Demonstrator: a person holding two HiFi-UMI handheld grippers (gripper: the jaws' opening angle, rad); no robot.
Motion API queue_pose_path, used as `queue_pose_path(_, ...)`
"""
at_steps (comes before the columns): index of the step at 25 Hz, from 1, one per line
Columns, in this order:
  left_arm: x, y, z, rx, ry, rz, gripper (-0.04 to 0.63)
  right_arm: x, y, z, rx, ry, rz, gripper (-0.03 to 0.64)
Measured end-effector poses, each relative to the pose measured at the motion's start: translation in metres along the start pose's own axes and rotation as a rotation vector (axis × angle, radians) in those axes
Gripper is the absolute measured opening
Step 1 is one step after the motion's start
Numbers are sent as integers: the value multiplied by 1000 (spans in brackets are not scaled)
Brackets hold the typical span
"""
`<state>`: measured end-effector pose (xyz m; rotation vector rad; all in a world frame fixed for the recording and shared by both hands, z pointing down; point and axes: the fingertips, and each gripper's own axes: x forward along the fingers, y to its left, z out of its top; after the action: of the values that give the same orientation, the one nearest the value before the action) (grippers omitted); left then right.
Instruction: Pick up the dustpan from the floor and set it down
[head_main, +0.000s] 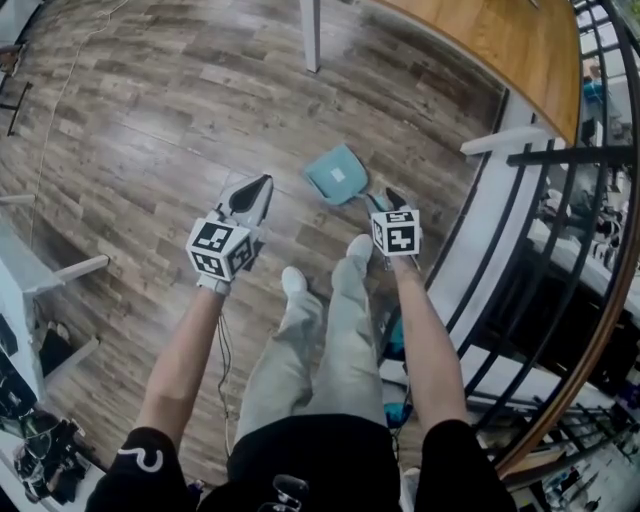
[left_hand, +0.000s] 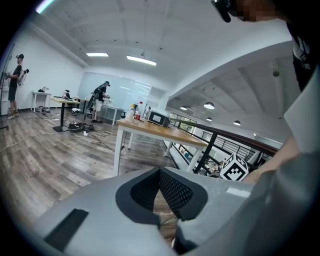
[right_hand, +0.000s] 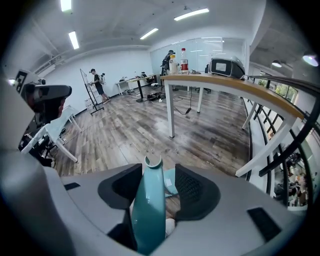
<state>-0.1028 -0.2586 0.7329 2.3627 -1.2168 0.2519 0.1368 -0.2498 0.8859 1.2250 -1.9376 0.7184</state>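
Observation:
A teal dustpan lies low over the wooden floor, just ahead of my right gripper. I cannot tell whether its pan touches the floor. In the right gripper view its teal handle stands upright between the jaws of the right gripper. The jaws are shut on the handle, which leans on the left pad, and the pan shows beyond. My left gripper hangs to the left, apart from the dustpan. In the left gripper view, the left gripper has its tips together and holds nothing.
A wooden table with a white leg stands ahead. A black railing runs along the right. A white frame and cables sit at the left. The person's shoes are below the grippers. People stand far off.

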Motion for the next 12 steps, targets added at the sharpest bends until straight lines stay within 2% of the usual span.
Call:
queue_pose_path(8,10,5,-17,-26,20,-1,-2,16,2,-17,3,52,-22,190)
queue_pose_path(12,18,0,-23,-26,25,-3,-2,17,2,-21,25,60,-14,157)
